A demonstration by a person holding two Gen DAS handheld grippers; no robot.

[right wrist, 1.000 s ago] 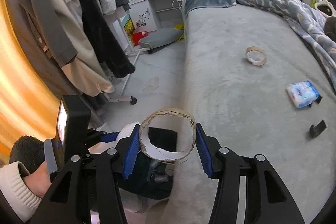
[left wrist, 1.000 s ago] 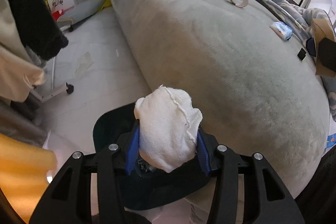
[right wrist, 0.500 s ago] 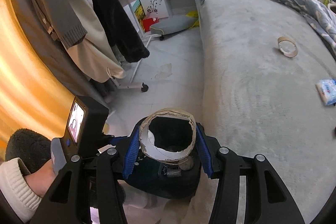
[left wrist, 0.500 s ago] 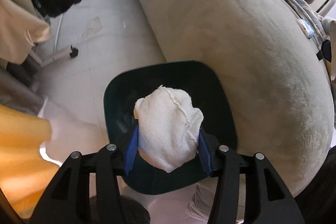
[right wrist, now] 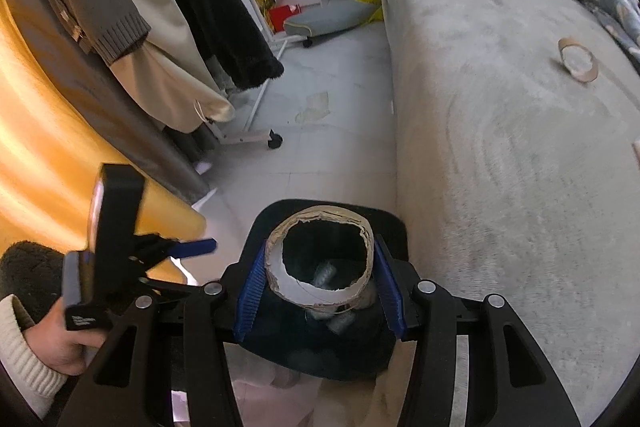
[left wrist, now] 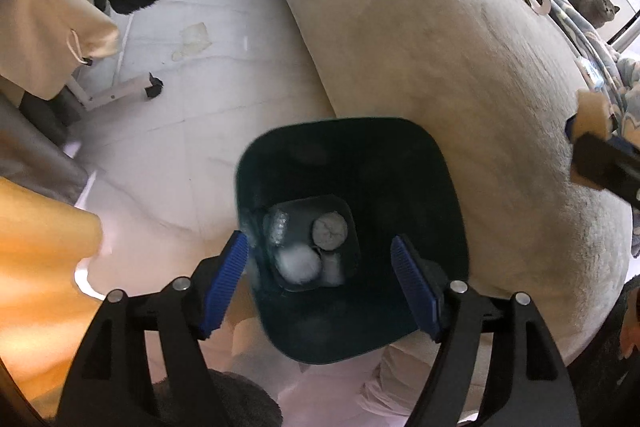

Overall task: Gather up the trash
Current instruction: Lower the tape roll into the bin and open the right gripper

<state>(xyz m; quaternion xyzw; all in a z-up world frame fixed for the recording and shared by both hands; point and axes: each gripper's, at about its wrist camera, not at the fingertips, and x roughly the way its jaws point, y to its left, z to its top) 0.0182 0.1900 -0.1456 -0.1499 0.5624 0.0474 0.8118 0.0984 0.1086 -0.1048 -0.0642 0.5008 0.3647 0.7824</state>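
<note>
My left claw (left wrist: 320,277) hangs wide and empty over the dark square plastic bin (left wrist: 448,187), white wads (left wrist: 300,263) already inside. My right claw (right wrist: 320,281) grips a cardboard tape ring (right wrist: 320,297) above it. Another ring (right wrist: 580,61) waits on the grey bed (right wrist: 500,147).

A bin (left wrist: 436,187) stands on the floor (left wrist: 224,75) beside the bed (left wrist: 440,39).

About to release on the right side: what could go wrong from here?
The cardboard ring in the right gripper hangs over the bin near its rim, so it might bounce out. The open left gripper hovers above the bin mouth; both tools may collide. Another ring remains on the bed.
</note>
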